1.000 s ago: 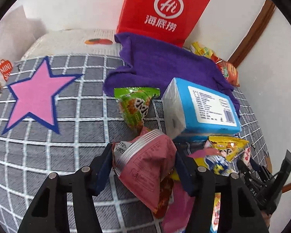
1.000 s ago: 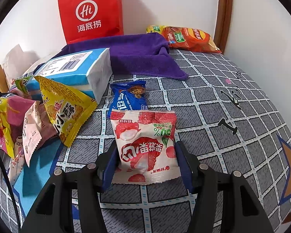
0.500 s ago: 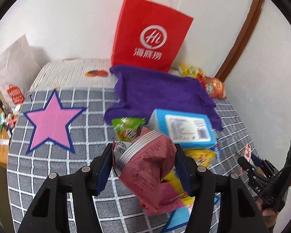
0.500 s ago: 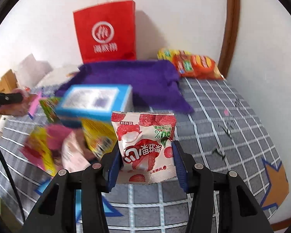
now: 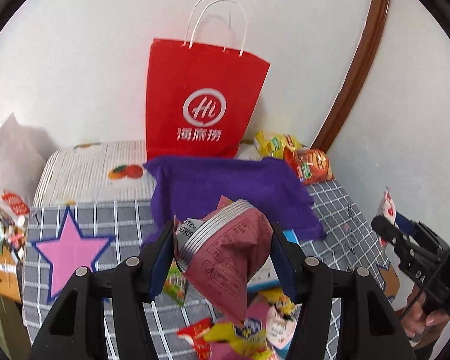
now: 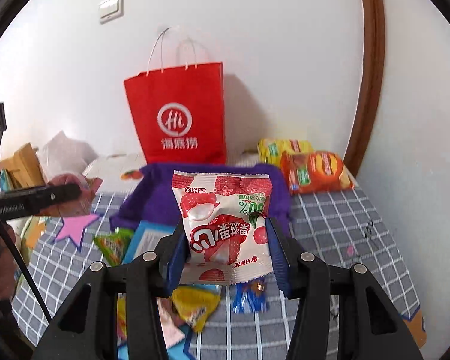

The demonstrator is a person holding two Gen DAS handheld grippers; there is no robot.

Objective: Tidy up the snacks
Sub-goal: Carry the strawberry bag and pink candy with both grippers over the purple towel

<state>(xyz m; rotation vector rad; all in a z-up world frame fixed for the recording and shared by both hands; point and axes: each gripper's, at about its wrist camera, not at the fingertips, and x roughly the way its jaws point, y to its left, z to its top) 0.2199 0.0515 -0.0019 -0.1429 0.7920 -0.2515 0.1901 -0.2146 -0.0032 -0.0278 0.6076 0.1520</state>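
My left gripper (image 5: 223,247) is shut on a crumpled maroon snack packet (image 5: 229,259) and holds it in the air above the grey checked cloth (image 5: 126,219). My right gripper (image 6: 225,244) is shut on a white and red lychee snack packet (image 6: 223,228), also lifted. A red paper bag (image 5: 201,105) stands upright against the back wall behind a purple towel (image 5: 231,189); it also shows in the right wrist view (image 6: 180,114). Several loose snack packets (image 5: 240,336) lie in a heap below the left gripper.
A blue box (image 6: 147,240) and a green packet (image 6: 114,244) lie on the cloth. Orange and yellow packets (image 6: 312,168) sit at the back right corner by the wooden door frame (image 6: 372,69). A pink star (image 5: 72,252) marks the cloth at left.
Both grippers have risen well above the cloth with their packets, and both views now tilt up toward the red bag and the wall.
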